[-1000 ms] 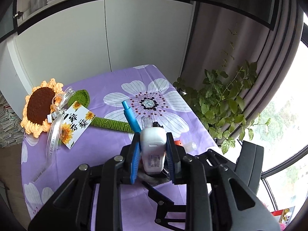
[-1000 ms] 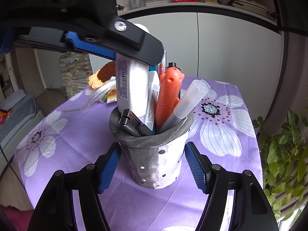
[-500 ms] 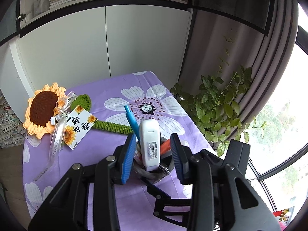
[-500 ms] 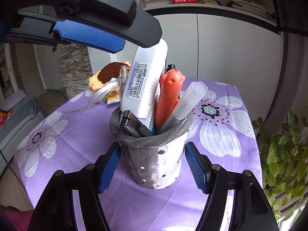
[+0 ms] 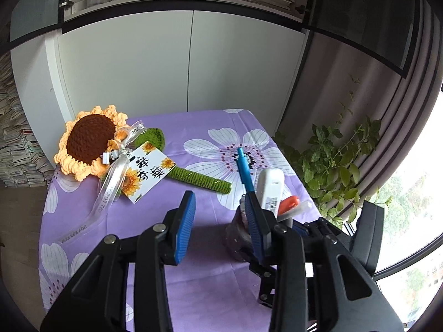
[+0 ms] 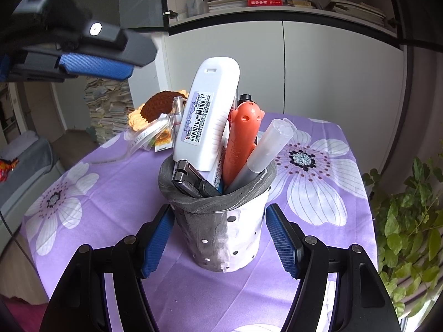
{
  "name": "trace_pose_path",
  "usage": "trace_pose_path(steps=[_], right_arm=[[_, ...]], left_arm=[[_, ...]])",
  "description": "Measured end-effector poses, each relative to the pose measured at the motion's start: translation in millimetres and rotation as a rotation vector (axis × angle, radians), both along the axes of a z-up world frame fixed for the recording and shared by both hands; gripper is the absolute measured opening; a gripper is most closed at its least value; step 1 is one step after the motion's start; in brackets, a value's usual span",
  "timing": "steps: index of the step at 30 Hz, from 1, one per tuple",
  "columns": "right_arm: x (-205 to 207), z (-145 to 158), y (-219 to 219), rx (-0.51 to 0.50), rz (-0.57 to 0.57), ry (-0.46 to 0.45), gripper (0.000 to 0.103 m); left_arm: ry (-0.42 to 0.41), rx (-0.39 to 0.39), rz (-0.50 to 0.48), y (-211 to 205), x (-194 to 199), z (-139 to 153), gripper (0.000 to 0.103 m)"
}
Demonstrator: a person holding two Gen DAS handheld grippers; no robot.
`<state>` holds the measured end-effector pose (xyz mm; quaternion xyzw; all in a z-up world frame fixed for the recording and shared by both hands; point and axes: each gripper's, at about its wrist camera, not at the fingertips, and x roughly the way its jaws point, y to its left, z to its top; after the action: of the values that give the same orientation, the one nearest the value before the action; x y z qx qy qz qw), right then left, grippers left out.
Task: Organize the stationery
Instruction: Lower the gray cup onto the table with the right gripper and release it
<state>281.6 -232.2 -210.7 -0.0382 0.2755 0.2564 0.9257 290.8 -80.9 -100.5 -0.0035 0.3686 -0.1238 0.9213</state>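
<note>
Right tool [image 6: 220, 239] clamped on the grey-white pen holder [image 6: 221, 232], apparently pressed at both sides, left tool [image 5: 218, 221] parted and empty beside it, white correction tape [image 6: 207, 116] leaned inside, holder near the purple-clothed surface's [image 5: 171, 262] plant-side edge.
</note>
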Motion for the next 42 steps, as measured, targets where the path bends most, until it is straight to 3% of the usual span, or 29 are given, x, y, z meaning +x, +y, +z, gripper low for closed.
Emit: trace_pose_path(steps=[7,10,16,31,33,35,42], right_arm=[[0,0,0,-0.001,0.0,0.0,0.07],[0,0,0,-0.003,-0.002,-0.001,0.07],[0,0,0,-0.003,-0.004,0.005,0.07],[1,0,0,-0.005,-0.006,0.011,0.07],[1,0,-2,0.006,-0.008,0.013,0.073],[1,1,-3,0.005,-0.041,0.0,0.083],[3,-1,5,0.023,-0.091,0.031,0.084]], left_arm=[[-0.123,0.105,0.081,10,-15,-16,0.056],[-0.177,0.158,0.079,9,-24,-24,0.071],[-0.235,0.196,0.064,13,-40,-46,0.086],[-0.2,0.19,0.035,24,-48,-67,0.094],[-0.207,0.191,0.032,26,-50,-68,0.094],[-0.217,0.191,0.03,29,-53,-69,0.095],[-0.207,0.145,0.046,52,-54,-73,0.096]])
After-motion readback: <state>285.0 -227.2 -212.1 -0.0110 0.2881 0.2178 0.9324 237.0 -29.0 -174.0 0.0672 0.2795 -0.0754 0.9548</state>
